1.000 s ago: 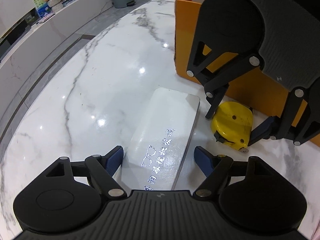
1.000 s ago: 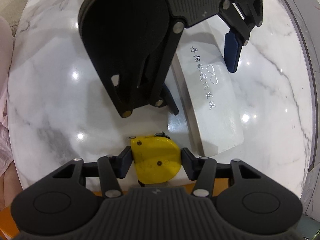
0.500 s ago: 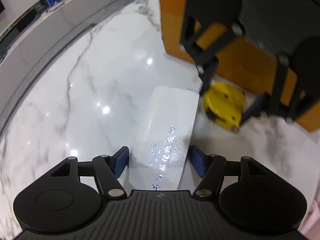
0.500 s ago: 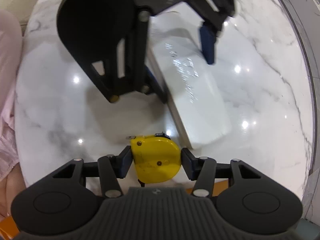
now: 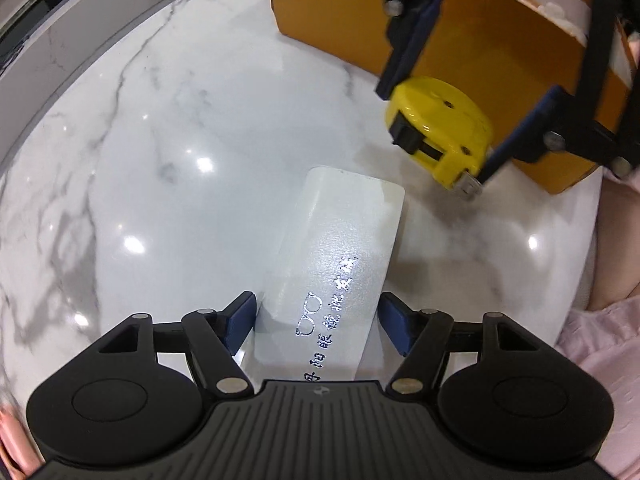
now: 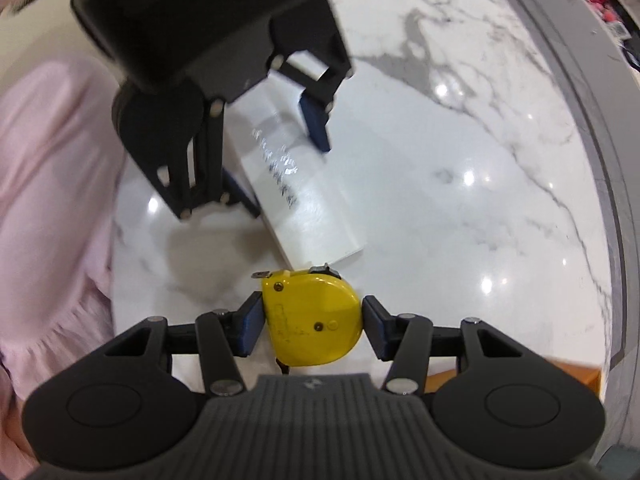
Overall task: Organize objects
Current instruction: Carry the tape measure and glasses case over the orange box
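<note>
Nearest in the left wrist view, the left gripper [image 5: 316,326] pinches the white rectangular glasses case [image 5: 332,276] across its width, the long body pointing away, raised off the white marble tabletop [image 5: 168,184]. Farther right, the right gripper [image 5: 440,104] clamps the yellow plastic tape measure [image 5: 440,128] by its flat sides, tilted downward, presumably bound for the orange cardboard box [image 5: 340,20] just behind.

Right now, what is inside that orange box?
Only a strip of white lining shows at the orange box rim. The right gripper, holding the yellow tape measure, covers the rest.
</note>
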`<state>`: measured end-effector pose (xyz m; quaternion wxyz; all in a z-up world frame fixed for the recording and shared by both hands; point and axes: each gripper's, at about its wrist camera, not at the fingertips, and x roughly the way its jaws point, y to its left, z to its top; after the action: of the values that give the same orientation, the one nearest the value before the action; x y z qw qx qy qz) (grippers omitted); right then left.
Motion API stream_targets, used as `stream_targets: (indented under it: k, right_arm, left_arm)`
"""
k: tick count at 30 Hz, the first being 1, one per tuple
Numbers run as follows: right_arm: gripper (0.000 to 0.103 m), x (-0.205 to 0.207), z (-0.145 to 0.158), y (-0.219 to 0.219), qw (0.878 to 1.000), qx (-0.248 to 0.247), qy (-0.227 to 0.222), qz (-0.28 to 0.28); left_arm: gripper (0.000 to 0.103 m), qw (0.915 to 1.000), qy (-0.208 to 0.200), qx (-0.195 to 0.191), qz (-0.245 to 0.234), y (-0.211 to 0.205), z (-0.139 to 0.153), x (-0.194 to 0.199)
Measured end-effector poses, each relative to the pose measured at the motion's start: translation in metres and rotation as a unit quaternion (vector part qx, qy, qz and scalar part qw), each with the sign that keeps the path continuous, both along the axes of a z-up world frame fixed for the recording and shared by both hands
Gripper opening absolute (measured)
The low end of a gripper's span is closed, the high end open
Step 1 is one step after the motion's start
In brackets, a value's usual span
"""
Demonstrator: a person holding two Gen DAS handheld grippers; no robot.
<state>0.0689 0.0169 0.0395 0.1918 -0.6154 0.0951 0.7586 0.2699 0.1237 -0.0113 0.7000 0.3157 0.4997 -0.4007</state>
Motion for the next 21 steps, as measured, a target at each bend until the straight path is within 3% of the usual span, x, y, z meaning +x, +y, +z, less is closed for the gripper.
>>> stream_targets:
  k: [1, 3, 5, 8, 10, 15, 21]
  right_arm:
    - [0.055, -0.029, 0.0, 0.016, 1.0, 0.002, 0.007, -0.006]
    - [0.055, -0.04, 0.013, -0.018, 0.999, 0.009, 0.02, -0.028]
    - [0.055, -0.05, 0.01, -0.011, 0.998, 0.016, 0.033, -0.049]
    - [0.055, -0.053, 0.009, -0.053, 0.993, 0.035, 0.062, -0.092]
    - [0.055, -0.055, 0.006, -0.061, 0.987, 0.057, 0.075, -0.13]
    - [0.055, -0.048, -0.002, -0.082, 0.965, 0.082, 0.129, -0.212]
    - [0.055, -0.037, -0.017, -0.093, 0.924, 0.106, 0.217, -0.295]
  left_arm:
    - [0.081, 1.0, 0.003, -0.004, 0.004, 0.0, 0.0, -0.003]
    - [0.081, 0.9998, 0.01, -0.009, 0.012, -0.003, 0.001, -0.009]
    - [0.081, 0.9998, 0.013, -0.002, 0.013, -0.008, -0.002, -0.014]
    - [0.09, 0.9996, 0.011, -0.011, 0.025, -0.012, -0.006, -0.014]
    - [0.082, 0.9989, 0.008, -0.017, 0.042, -0.013, -0.005, -0.013]
    - [0.076, 0.9979, -0.005, -0.017, 0.062, -0.013, -0.002, -0.025]
    - [0.074, 0.9971, -0.047, -0.006, 0.059, -0.01, 0.006, -0.048]
